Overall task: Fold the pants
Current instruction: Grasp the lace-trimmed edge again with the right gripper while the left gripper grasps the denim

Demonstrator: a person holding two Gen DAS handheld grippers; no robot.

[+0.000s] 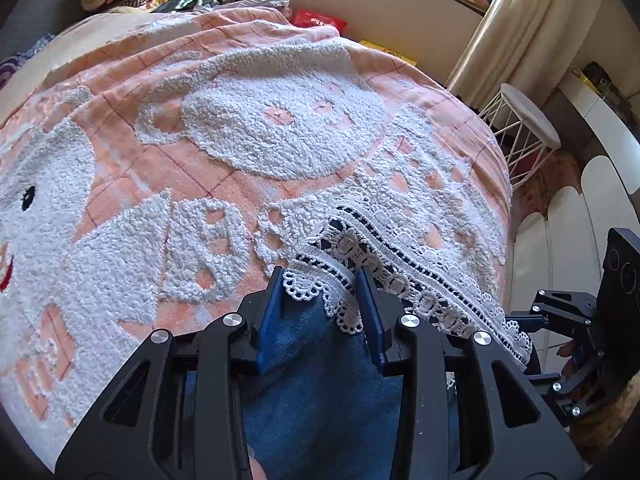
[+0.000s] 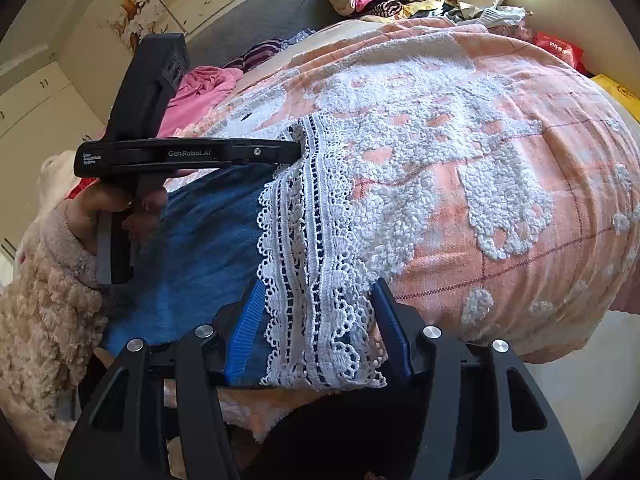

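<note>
- Nearest, our left gripper pinches the lace hem of the blue pants; our right gripper straddles the same hem, pads apparently not yet pressing.
- Pants lie on the pink bedspread.
- Beyond, folding looks barely begun.

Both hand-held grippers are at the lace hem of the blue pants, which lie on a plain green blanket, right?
Not quite. The left hand-held gripper and right hand-held gripper are at the lace hem of the blue pants, but the blanket is pink with white fluffy patterns, as the left wrist view shows.
</note>
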